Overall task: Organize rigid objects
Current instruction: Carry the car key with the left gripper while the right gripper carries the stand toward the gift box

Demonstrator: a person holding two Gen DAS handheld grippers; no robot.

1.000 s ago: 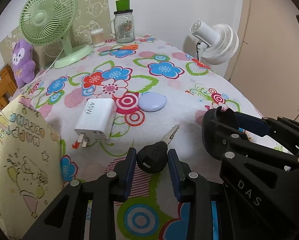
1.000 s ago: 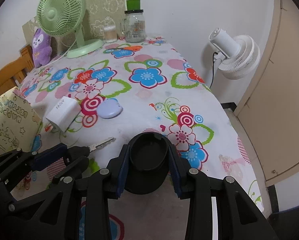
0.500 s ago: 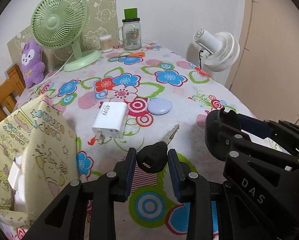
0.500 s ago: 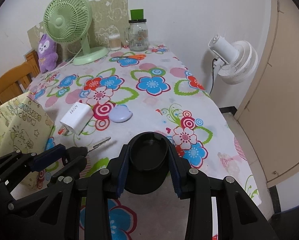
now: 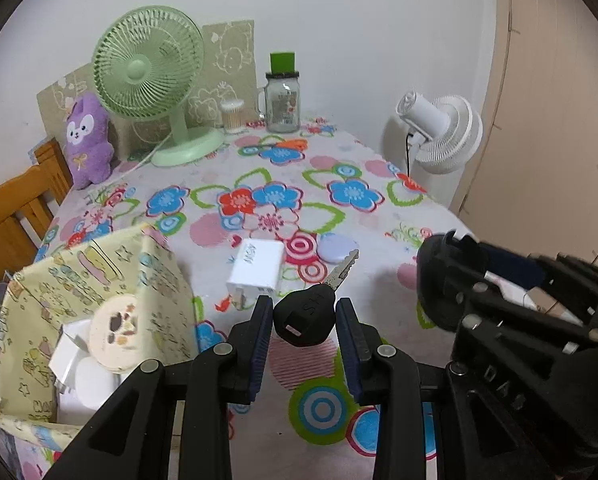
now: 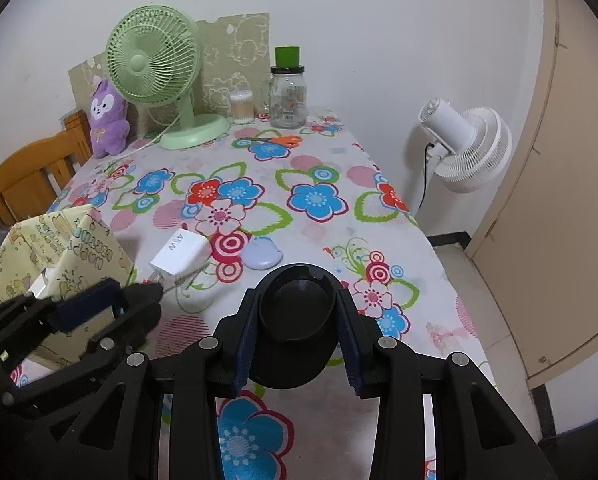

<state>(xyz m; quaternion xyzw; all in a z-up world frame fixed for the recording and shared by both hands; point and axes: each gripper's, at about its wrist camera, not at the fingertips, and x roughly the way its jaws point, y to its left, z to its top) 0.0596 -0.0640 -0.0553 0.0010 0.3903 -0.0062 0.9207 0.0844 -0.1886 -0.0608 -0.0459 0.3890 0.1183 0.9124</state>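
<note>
My left fingers (image 5: 304, 322) pinch one key (image 5: 305, 318) by its rounded black plastic head; its single silver metal blade points away from me, above the worktop (image 5: 379, 216). My right fingers (image 6: 297, 320) clasp one black cup-shaped holder (image 6: 297, 312), round, smooth and open at the top, blue pads pressed to both its sides. Each gripper shows in the other's view: the right one (image 5: 451, 280) with the holder, the left one (image 6: 139, 304) with the key.

To my left stands one soft fabric bin (image 5: 79, 280), pale yellow with cartoon prints, open at the top. Inside it lie one round cream disc (image 5: 115, 334) with dark spots and several white blocky items (image 5: 79, 368); their number I cannot tell.

On the flowered tablecloth just beyond the key lie one white boxy charger (image 5: 257, 266), matte, prongs toward me, and beside it one flat lilac pebble-shaped piece (image 5: 333, 246).

At the far edge of the worktop: one green plastic desk fan (image 5: 149, 64) with a round grille, one purple plush toy (image 5: 87, 142), one clear tub of cotton swabs (image 5: 233, 114), one glass jar (image 5: 283, 102) with a dark lid and a green cap (image 5: 282, 62) above it. One orange-handled item (image 6: 287, 141), flat; I cannot tell what it is. One wooden chair (image 5: 15, 216) stands at the left, one white floor fan (image 5: 443, 132) at the right.
</note>
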